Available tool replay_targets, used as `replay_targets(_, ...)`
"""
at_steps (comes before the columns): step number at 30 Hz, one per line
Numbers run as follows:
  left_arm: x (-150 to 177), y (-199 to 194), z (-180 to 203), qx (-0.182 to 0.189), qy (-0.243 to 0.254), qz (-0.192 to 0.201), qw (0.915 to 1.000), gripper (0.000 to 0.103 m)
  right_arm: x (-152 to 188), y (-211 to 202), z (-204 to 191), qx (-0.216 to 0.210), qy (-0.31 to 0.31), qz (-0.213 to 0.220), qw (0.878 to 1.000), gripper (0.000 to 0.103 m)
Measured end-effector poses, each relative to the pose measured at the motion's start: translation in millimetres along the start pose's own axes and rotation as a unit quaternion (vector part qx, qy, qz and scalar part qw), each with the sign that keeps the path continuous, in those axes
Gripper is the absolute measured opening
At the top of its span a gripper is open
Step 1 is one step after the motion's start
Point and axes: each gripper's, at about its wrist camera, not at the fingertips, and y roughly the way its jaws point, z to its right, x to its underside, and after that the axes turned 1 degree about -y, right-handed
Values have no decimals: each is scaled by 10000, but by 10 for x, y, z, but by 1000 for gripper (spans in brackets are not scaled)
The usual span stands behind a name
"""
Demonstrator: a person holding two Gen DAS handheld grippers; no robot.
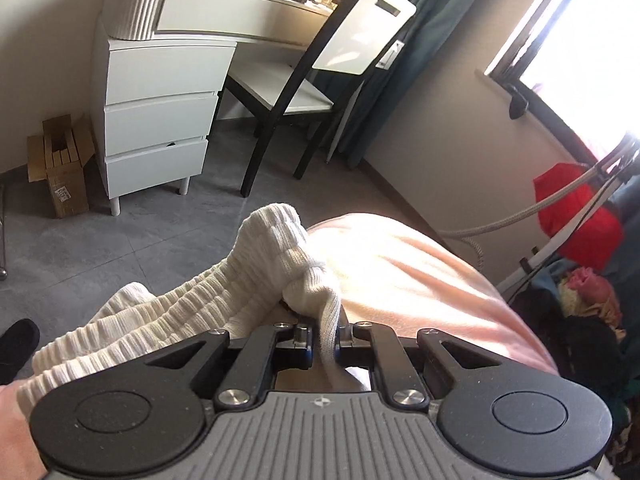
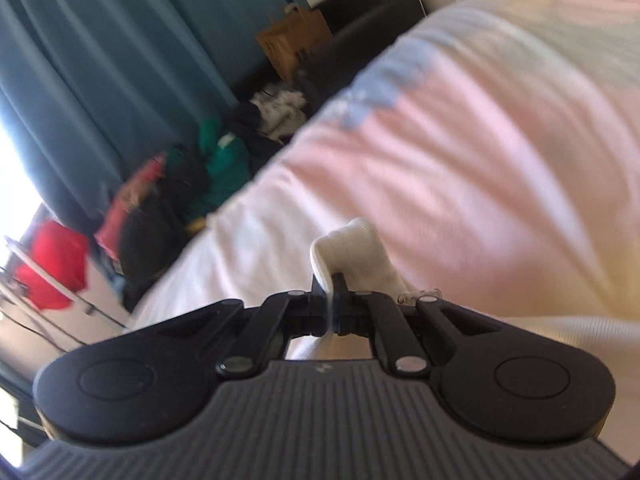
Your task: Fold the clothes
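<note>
Left hand-held gripper (image 1: 324, 340): jaws closed down on a fold of the white ribbed knit garment (image 1: 224, 280), which bunches up ahead of the fingers and trails off to the left over the edge of the pink bed cover (image 1: 420, 280). Right hand-held gripper (image 2: 330, 304): jaws pinched narrow on a white ribbed edge of the same garment (image 2: 352, 248), held just above the pink cover (image 2: 480, 160). Right view blurred. Beyond: white dresser with 3 drawers (image 1: 160, 120), chair (image 1: 320, 72), teal curtain (image 2: 100, 60).
</note>
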Motion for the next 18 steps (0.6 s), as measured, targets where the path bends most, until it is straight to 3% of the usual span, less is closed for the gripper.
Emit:
replay_targets(5, 45, 101, -70, 83, 227, -79, 9997, 17, 109, 50, 15, 20, -114, 120, 9999, 8)
replay_targets(6, 48, 66, -98, 148, 288, -63, 9995, 19, 86, -34, 36, -71, -102, 162, 9998, 12)
replay_targets(7, 57, 0, -124, 199, 352, -26, 9992, 24, 64, -118, 58, -162, -90, 203, 9996, 22)
replay_targets(8, 67, -68, -151, 248, 418, 11, 9988, 36, 41, -202, 80, -254, -78, 245, 9993, 29)
replay_targets(10, 117, -286, -242, 281, 624, 83, 9976, 43, -4, -370, 123, -436, -54, 328, 9985, 57)
replay_targets(13, 236, -675, -459, 578, 686, 83, 9959, 63, -65, -652, 201, -711, -28, 467, 9964, 80)
replay_targets(15, 334, -971, -671, 692, 592, 39, 9958, 70, -58, -925, 318, -874, 3, 540, 9947, 81)
replay_targets(18, 482, -1305, -975, 861, 557, -33, 9947, 74, 76, -1199, 574, -999, 318, 289, 9941, 81)
